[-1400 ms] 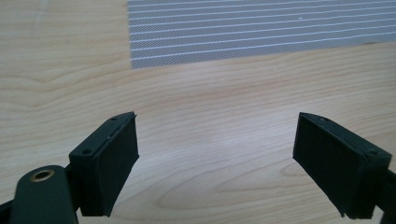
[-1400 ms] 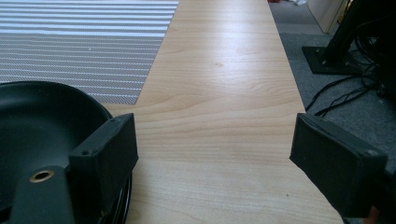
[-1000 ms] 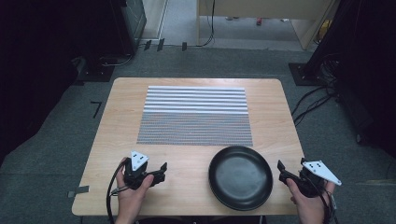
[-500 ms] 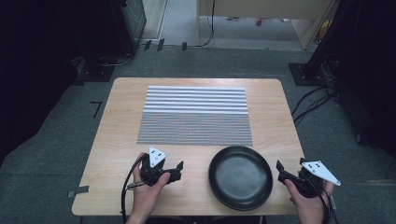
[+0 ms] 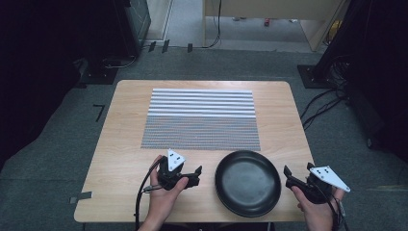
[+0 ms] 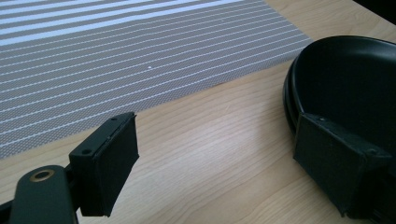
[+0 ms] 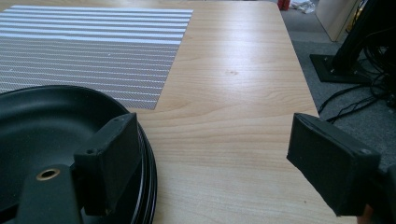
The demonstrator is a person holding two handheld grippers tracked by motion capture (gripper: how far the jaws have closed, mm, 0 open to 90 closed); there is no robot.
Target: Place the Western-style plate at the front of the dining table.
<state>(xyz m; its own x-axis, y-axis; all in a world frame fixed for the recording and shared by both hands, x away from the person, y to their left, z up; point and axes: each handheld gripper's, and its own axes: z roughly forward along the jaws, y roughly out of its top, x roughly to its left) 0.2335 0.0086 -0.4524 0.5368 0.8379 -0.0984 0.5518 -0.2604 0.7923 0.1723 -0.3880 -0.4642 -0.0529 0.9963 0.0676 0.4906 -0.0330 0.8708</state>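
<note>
I see a wooden bench (image 5: 120,144) with a striped grey mat (image 5: 201,118) lying flat across its middle. A black bowl (image 5: 248,182) sits on the bench near my edge, just in front of the mat's near right corner, and nothing is inside it.

My left hand-held gripper (image 5: 195,174) is low over the bench, just to the left of the bowl, pointing at it. In the left gripper view its jaws are wide apart and have hold of nothing. One jaw is over bare wood and the other sits in front of the bowl's rim. I cannot tell if that jaw touches the rim.

My right hand-held gripper (image 5: 292,175) is at the right edge of the bench, just to the right of the bowl, pointing toward it. In the right gripper view its jaws are also wide apart with nothing between them but bare wood. Its left jaw is close to the bowl's rim.

The floor (image 5: 57,159) around the bench is grey carpet, with black cables (image 5: 322,103) on the right.
</note>
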